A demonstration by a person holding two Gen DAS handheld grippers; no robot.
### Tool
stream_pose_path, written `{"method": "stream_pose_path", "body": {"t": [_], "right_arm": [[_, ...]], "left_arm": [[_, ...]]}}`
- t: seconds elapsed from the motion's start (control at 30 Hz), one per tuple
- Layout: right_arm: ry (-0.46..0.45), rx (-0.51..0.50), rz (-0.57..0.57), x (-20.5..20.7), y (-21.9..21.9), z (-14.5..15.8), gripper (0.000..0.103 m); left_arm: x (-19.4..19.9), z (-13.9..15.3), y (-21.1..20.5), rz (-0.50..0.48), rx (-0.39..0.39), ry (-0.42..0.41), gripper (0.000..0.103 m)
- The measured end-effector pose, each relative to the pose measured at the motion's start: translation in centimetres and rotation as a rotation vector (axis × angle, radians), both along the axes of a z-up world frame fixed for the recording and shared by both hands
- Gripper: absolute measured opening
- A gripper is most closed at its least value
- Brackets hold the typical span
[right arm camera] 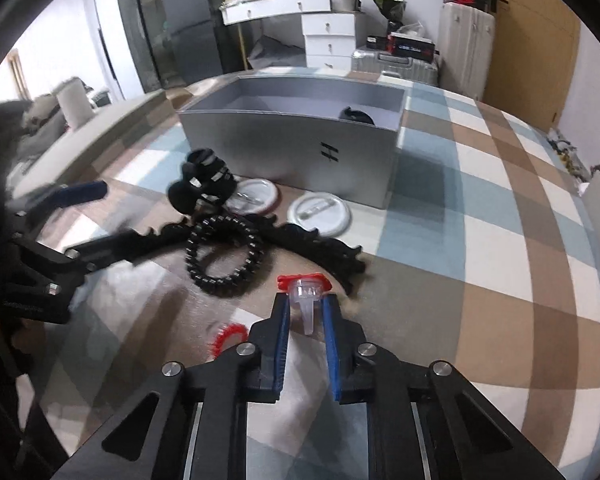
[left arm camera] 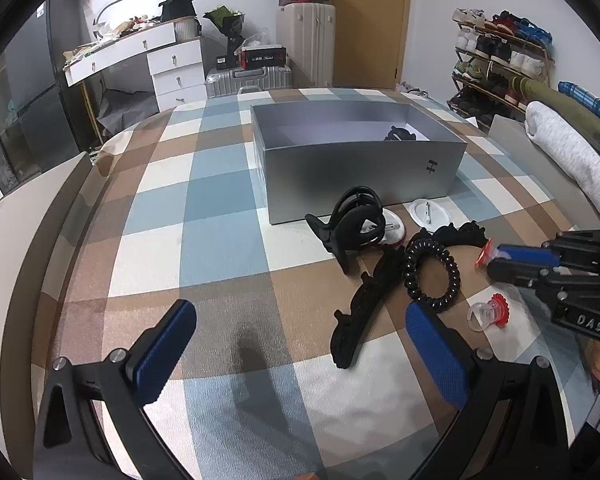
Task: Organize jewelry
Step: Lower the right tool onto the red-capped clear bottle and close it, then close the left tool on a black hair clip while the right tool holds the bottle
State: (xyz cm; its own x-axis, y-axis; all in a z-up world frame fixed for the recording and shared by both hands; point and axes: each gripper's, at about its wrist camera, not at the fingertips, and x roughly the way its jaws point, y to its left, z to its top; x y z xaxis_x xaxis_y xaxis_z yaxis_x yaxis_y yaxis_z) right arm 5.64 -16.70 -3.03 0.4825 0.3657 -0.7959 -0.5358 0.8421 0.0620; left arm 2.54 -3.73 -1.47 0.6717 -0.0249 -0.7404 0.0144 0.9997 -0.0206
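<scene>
My right gripper is shut on a red-and-clear ring-shaped trinket, held above the checked cloth; it shows at the right of the left wrist view. My left gripper is open and empty, low over the cloth. Ahead lie a black coil hair tie, a long black hair clip, a black claw clip, two white round badges and a second red-and-clear trinket. The grey open box holds one black clip.
The table has a blue, brown and white checked cloth. A grey cloth bundle lies at the right edge. Suitcases, a white desk and a shoe rack stand behind the table.
</scene>
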Motion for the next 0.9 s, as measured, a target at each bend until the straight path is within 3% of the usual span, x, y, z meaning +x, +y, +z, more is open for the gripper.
{"method": "stream_pose_path", "body": {"t": [0.23,0.43,0.63,0.7,0.77,0.9], "right_arm": [[-0.046,0.111,-0.002,-0.4,-0.7,1.7,0.016],[-0.059,0.130,-0.004,-0.4,-0.8,2.1,0.016],[-0.053,0.135,0.001,-0.4,-0.9,2.1,0.016],[-0.051,0.138,-0.001,-0.3,-1.0,2.1,0.016],[-0.049,0.138,-0.002,-0.3,-1.0,2.0,0.016],[-0.045,0.133,0.004,-0.3,-0.9,2.0,0.016]], "left_arm": [[0.4,-0.9,0.1,-0.001,-0.001,0.065,0.102],[0.5,-1.3,0.0,-0.018,-0.010,0.105,0.100],[0.2,-1.2,-0.5,-0.046,0.013,0.104,0.074],[0.1,-1.1,-0.6,-0.069,0.017,0.095,0.060],[0.0,-1.1,-0.7,-0.084,0.020,0.093,0.059],[-0.2,-0.9,-1.2,-0.125,0.021,0.079,0.036]]}}
